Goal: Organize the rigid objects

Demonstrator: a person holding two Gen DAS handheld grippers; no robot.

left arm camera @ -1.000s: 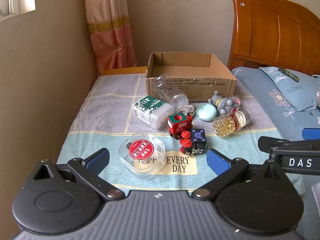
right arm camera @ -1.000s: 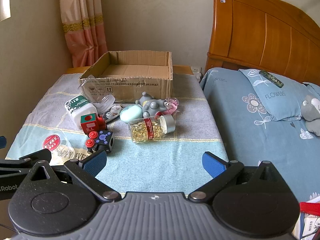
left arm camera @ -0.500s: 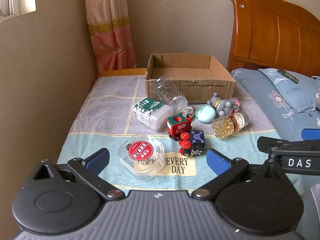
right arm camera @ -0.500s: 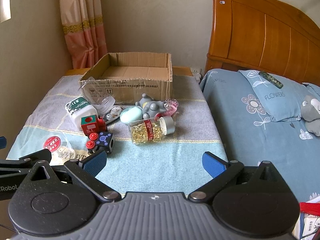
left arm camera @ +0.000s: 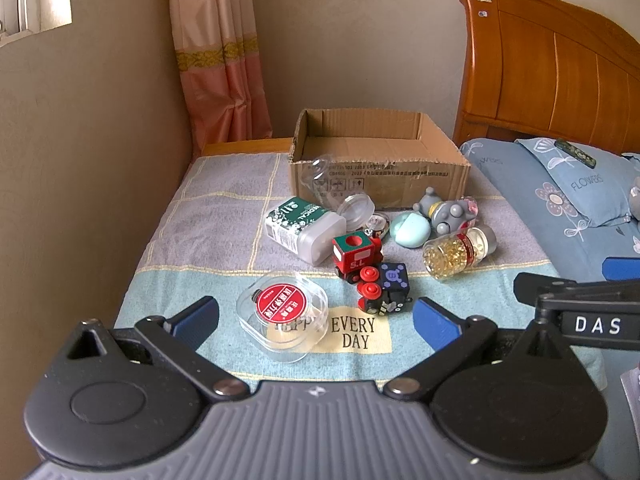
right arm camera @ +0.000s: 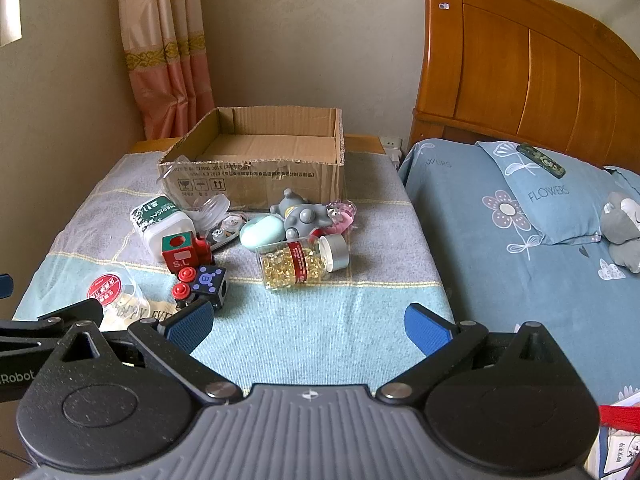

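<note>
Both grippers, left (left arm camera: 316,316) and right (right arm camera: 308,326), hang with fingers apart and hold nothing. The clear case (left arm camera: 282,316) lies nearest on the surface (left arm camera: 208,208), toys behind, empty box (left arm camera: 376,168) farthest. Nothing looks packed yet; the next move probably needs a descent around the case.

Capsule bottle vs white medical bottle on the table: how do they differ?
The capsule bottle is clear, showing yellow capsules inside; the white medical bottle is opaque, so its contents are hidden. The capsule bottle has a red label band and a silver cap; the white medical bottle has a green printed label and no distinct cap visible. The capsule bottle lies right of the toy train, the white medical bottle behind it. Both lie on their sides, untouched.
</note>
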